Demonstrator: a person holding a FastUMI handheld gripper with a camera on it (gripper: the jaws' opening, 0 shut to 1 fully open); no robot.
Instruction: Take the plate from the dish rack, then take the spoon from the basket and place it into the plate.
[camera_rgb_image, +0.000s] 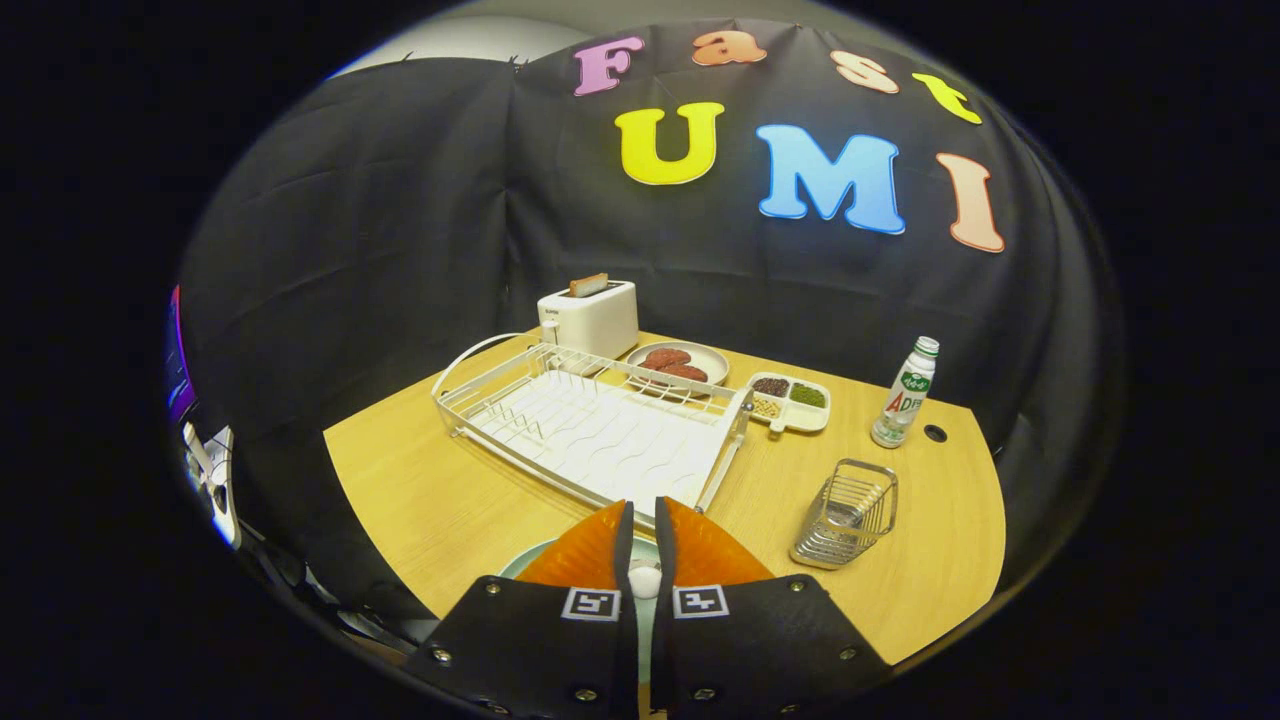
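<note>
While my hand-held gripper (640, 540) hangs over the near edge of the wooden surface (420, 490), its two orange fingers (590, 550) stand almost together, with a narrow slot between them in which something small and white shows; I take it for the spoon (645, 580), though I cannot tell whether both fingers truly press on it. Under the fingers a pale green plate (525, 562) lies flat on the surface, just near of the white wire dish rack (600, 425), which holds no dish. To the right, well apart from the rack, stands the small metal basket (845, 515), and I see no handle sticking out of it. By my judgement the plate is out and the spoon is on its way down. A spoon like this should be light, stiff and smooth, so it could slip or swing in a narrow pinch; the handle near its middle is the best hold. The plate looks hard and breakable, so the spoon wants lowering onto it, not dropping. Farther off sit a toaster (590, 315) with toast, a plate of patties (678, 362), a divided tray (790, 400) and a bottle (905, 392).
</note>
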